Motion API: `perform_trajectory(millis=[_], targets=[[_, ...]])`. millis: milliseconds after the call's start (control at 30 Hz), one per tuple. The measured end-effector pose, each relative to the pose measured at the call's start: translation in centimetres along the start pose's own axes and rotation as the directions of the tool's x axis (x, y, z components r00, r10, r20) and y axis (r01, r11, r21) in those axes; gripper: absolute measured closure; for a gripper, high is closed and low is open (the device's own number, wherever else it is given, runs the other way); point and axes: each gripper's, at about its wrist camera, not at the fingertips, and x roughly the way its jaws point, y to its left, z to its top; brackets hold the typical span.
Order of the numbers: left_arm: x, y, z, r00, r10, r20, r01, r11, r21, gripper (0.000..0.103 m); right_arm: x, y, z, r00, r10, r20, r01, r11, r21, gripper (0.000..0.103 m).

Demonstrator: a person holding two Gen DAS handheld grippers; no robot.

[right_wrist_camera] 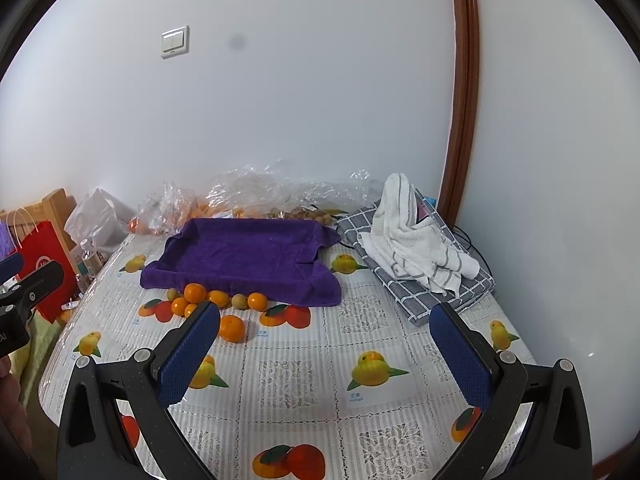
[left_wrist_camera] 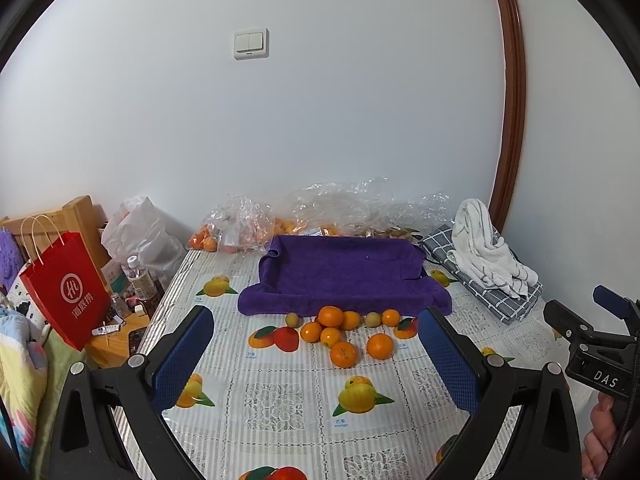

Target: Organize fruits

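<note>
Several oranges (left_wrist_camera: 344,334) and two small green fruits (left_wrist_camera: 372,319) lie loose on the table (left_wrist_camera: 280,400), bunched against the near edge of the purple-towel tray (left_wrist_camera: 340,272) at twelve o'clock, likely their destination. Left gripper (left_wrist_camera: 316,356) and right gripper (right_wrist_camera: 324,348) both hang above the table, fingers spread wide and holding nothing, seemingly ready for a first pick.

The fruits (left_wrist_camera: 345,332) lie loose on the bench (left_wrist_camera: 280,400), just before the towel-lined tray (left_wrist_camera: 340,276); plastic bags (left_wrist_camera: 248,220) sit behind the tray against the wall; folded cloths (left_wrist_camera: 488,264) lie to its right; a paper bag (left_wrist_camera: 64,288) stands off the bench's left edge.
</note>
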Motion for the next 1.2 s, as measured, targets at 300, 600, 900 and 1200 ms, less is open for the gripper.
perform_trajectory(millis=[300,600,900,1200], targets=[[-0.11,0.07,-0.14,1.000,-0.003,0.003,0.003,1.000,-0.004,0.000,-0.08,0.05,-0.09,1.000,-0.002,0.002,0.002,1.000,0.000,0.000],[-0.18,-0.13,-0.09,1.000,-0.004,0.007,0.004,1.000,-0.004,0.000,-0.22,-0.14,0.07,1.000,0.002,0.004,-0.002,1.000,0.000,0.000],[-0.27,-0.10,-0.11,1.000,-0.005,0.007,0.005,1.000,-0.007,0.000,-0.26,-0.13,0.18,1.000,0.004,0.004,-0.004,1.000,-0.002,0.000],[-0.37,-0.15,-0.09,1.000,-0.006,0.007,0.006,1.000,-0.007,0.000,-0.39,0.18,0.40,1.000,0.000,0.005,0.000,1.000,-0.008,0.000]])
